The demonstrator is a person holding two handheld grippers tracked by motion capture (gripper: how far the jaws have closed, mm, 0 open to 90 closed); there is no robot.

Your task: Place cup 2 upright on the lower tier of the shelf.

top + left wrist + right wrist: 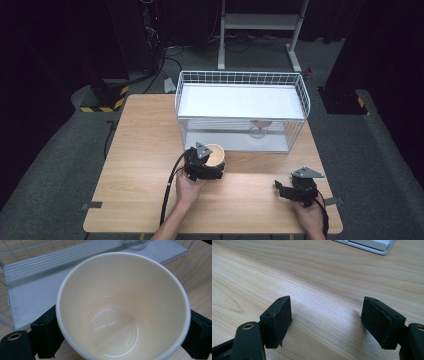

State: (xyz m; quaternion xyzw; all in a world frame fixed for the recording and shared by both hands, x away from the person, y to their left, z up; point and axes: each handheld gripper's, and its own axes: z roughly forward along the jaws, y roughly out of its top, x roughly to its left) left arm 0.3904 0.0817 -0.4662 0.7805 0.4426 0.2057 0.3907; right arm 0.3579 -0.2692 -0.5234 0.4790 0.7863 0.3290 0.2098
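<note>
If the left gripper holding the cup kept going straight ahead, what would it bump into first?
Probably the white wire rack. The left gripper, shut on the cream cup, points at the rack's lower shelf, so the cup would likely reach that shelf's front edge first. A clear glass stands farther right; depth is hard to judge.

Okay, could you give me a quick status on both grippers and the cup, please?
Left gripper shut on cream cup, just in front of white wire rack. Right gripper open, empty, over bare table. Glass on rack's lower shelf.
</note>
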